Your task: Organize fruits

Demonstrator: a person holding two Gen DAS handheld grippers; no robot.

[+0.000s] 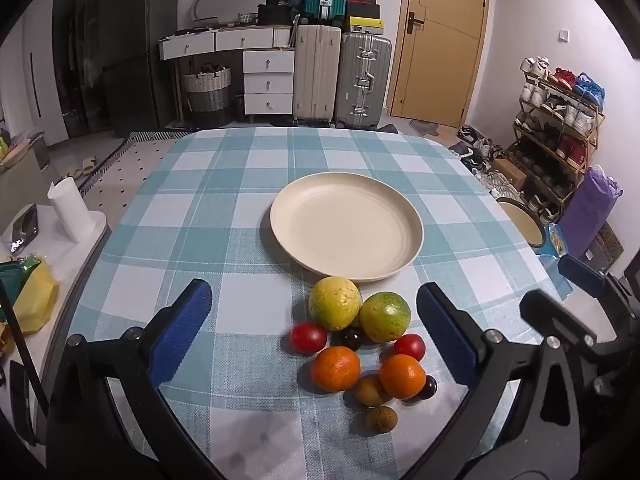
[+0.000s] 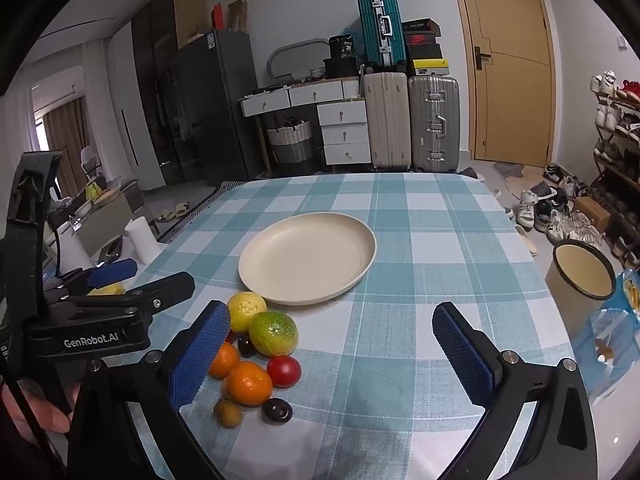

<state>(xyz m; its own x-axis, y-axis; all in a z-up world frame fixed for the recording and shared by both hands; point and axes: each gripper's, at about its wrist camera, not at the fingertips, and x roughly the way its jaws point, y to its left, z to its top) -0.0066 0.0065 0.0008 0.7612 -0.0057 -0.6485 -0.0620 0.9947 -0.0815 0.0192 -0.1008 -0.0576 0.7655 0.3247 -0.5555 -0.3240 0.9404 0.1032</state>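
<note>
Both tools hang above the table with nothing in them: the left gripper (image 1: 314,334) has its jaws spread fully wide, and the right gripper (image 2: 332,354) is spread wide in the same way.

The fruits lie in one tight heap on the checked tablecloth (image 1: 192,184), just in front of the cream plate (image 1: 346,226), which has nothing on it. The yellow-green citrus (image 1: 334,303) nearly touches the plate rim. Beside it sits a greener citrus (image 1: 385,317). Further from the plate are two cherry tomatoes (image 1: 308,338), two oranges (image 1: 335,369), dark grapes (image 1: 352,338) and two small brown fruits (image 1: 381,419).

The main risk, I think, comes from this crowding. All pieces are round and touch one another, so a wide jaw that comes down on one fruit can push its neighbours, and they can roll away from the plate, perhaps to the table edge. The tomatoes and grapes look soft; a hard squeeze may crush them. The two grippers are also near each other, so they could collide over the heap.

The left wrist view shows the whole heap freely between its fingers. In the right wrist view, the right gripper's left finger covers part of one orange, and one tomato is almost hidden. But this view shows the left gripper from the side, a hand (image 2: 36,412) on it, and a cream enamel mug (image 2: 582,274) to the right of the plate.
</note>
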